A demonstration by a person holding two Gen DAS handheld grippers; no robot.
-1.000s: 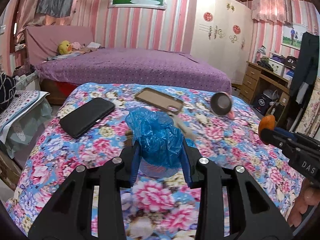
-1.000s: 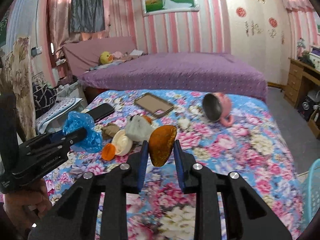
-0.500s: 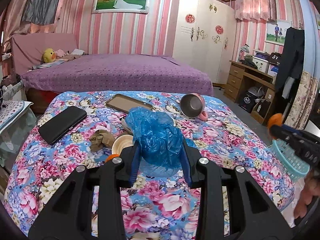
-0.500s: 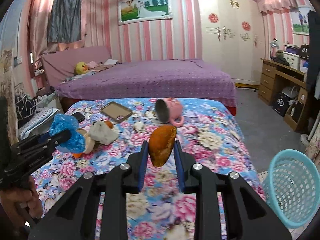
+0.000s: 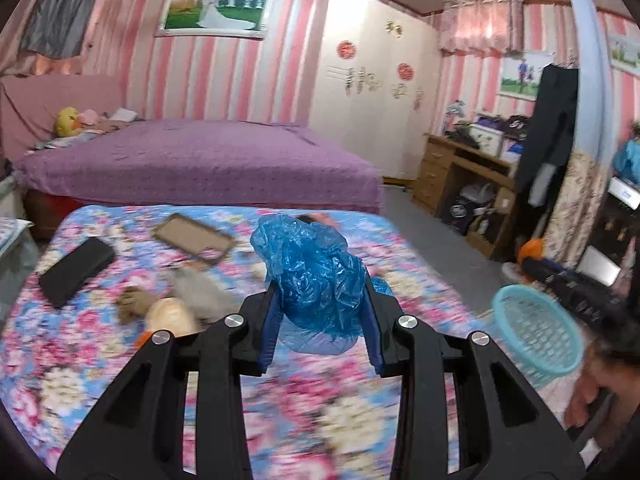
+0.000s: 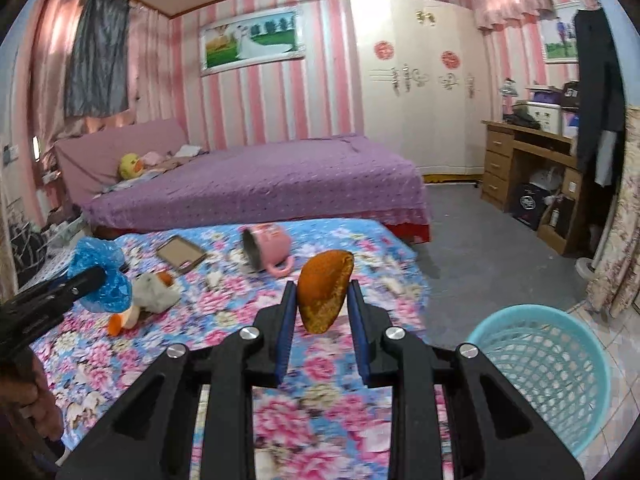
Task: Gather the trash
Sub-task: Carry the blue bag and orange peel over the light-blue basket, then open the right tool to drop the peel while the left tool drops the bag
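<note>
My left gripper is shut on a crumpled blue plastic bag, held above the floral bed; it also shows in the right wrist view. My right gripper is shut on an orange-brown peel, held above the bed's right part. A light blue mesh basket stands on the floor to the right of the bed, below and right of the right gripper; it also shows in the left wrist view. More trash lies on the bed: a grey wad, a cream shell and an orange cap.
On the floral bed lie a black phone, a brown phone case and a tipped pink mug. A purple bed stands behind, a wooden desk at the right, grey floor between.
Both grippers have pulled back and swung right with their loads still held. The blue basket has come into view and grown larger at the right of both views.
</note>
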